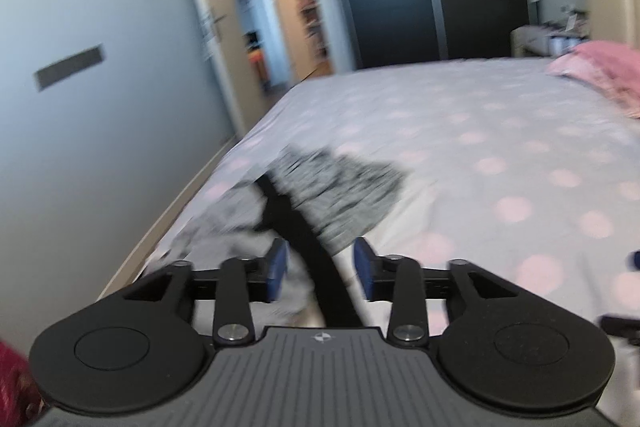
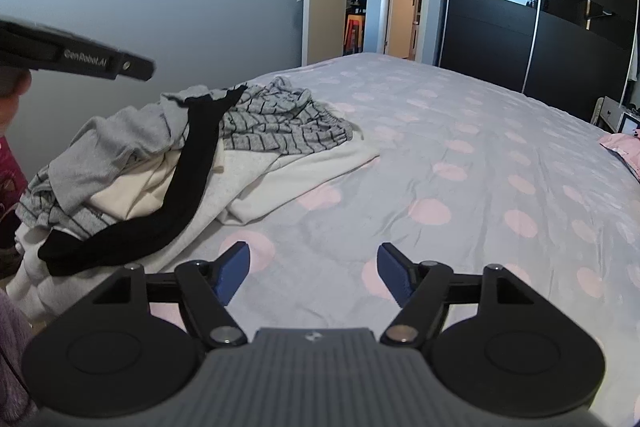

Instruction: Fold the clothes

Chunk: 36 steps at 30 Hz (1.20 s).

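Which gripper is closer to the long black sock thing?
Left. The left gripper hangs open right over the long black garment; the right gripper is open above bare bedsheet beside it.

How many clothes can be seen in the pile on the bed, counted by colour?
Black: 1, a long black garment
Plain grey: 1, a grey top
Grey striped: 1, a striped garment
White or cream: 1 at least, a white cloth; its folds hide any more
Total: 4 visible
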### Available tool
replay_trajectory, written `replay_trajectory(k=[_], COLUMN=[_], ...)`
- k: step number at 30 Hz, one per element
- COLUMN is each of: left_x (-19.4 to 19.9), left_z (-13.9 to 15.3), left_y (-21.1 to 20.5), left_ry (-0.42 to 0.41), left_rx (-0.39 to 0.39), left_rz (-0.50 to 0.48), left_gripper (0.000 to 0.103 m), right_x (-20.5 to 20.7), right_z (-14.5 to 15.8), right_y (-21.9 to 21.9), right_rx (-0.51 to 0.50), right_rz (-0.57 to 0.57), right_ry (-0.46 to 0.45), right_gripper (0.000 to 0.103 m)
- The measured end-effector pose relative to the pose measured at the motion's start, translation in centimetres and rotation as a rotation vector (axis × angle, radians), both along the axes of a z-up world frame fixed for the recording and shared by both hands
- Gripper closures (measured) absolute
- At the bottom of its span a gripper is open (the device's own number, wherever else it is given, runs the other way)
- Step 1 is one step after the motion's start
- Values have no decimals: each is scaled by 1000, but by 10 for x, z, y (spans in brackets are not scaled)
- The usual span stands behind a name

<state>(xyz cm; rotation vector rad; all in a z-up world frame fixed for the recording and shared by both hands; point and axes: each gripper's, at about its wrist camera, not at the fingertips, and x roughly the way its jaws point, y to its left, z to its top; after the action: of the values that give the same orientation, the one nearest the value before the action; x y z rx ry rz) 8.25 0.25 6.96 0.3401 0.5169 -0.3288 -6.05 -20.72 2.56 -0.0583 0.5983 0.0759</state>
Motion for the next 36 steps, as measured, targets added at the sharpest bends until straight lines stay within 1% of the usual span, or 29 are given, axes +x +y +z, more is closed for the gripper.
replay_trajectory(k=[3,6,10,13,15,17,18,19,20,22,23,24,27,29,32,36], left_x=[16,28,43,51,56,61,64,66,67,69,68,65,54,47,31,-8], left_z=[-22,-43,-66,-81,-88,-90,-91,-91,-91,-87,-83,-79,-63,-52,-39,-28], left_y=[18,27,26,23,22,26,28,31,33,39,41,42,43,42,30,3], left_ry=[44,73,126,165,173,177,179,180,176,175,168,146,72,48,11,-19], left_rx=[38,61,101,120,135,127,118,113,104,65,41,32,7,-5,19,57], left_rz=[62,122,134,117,132,148,152,158,168,175,174,174,163,135,56,-96], left_gripper=[60,60,59,59,59,60,60,64,70,88,93,98,100,101,101,101], right_x=[5,13,24,33,37,42,44,45,46,48,48,49,51,50,48,45], right_z=[-5,-10,-20,-27,-32,-37,-39,-40,-41,-44,-45,-45,-47,-47,-46,-40], right_y=[3,6,14,16,17,18,18,19,19,20,21,22,25,28,31,30], right_rx=[5,23,24,21,20,20,20,19,17,12,13,13,14,8,-3,5], right_rz=[11,25,52,56,56,56,57,59,61,64,67,69,77,87,99,90], right_ry=[22,45,70,90,103,117,123,127,129,134,136,138,142,141,136,116], right_gripper=[29,29,28,28,28,28,28,27,27,27,27,27,27,27,27,27])
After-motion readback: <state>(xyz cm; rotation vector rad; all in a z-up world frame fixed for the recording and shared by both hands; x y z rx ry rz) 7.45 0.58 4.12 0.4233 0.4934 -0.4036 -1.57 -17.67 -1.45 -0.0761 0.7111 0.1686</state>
